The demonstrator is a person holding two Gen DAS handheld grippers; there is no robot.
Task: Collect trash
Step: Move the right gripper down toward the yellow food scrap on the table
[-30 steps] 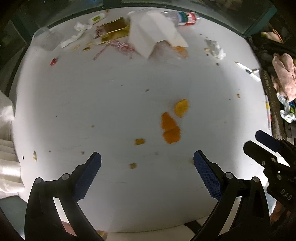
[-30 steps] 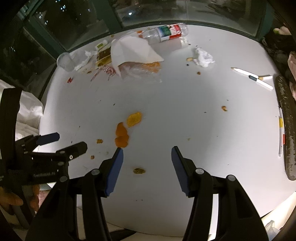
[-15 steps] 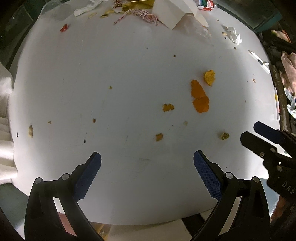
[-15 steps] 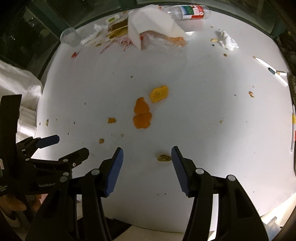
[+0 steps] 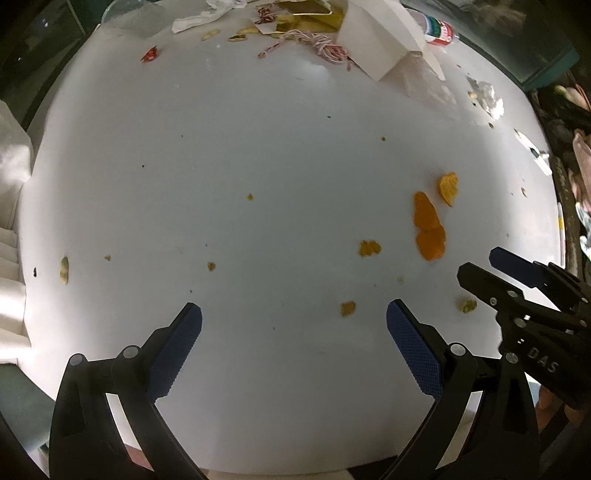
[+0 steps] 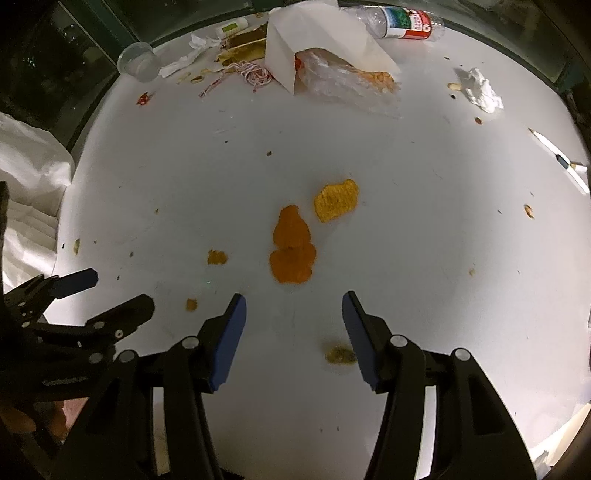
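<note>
Trash lies on a white round table (image 6: 424, 229). Two orange chips (image 6: 291, 245) and a yellow chip (image 6: 335, 200) lie just ahead of my right gripper (image 6: 293, 306), which is open and empty. A greenish crumb (image 6: 340, 355) sits between its fingers. The chips also show in the left wrist view (image 5: 428, 229). My left gripper (image 5: 293, 319) is open and empty over bare table, with small crumbs (image 5: 348, 308) near it. At the far edge lie a white paper bag (image 6: 314, 44), a plastic bottle (image 6: 402, 23), red-white string (image 6: 251, 72) and a plastic cup (image 6: 138, 64).
A crumpled tissue (image 6: 480, 90) and a white pen (image 6: 557, 158) lie at the right. A small red wrapper (image 6: 143, 99) lies at the far left. White cloth (image 6: 26, 173) sits off the table's left edge. Dark clutter (image 5: 576, 155) borders the right side.
Both grippers have moved nearer the table. The left view has swung left, so the chips shifted right in it. In the right view the chips have come closer to the fingers.
</note>
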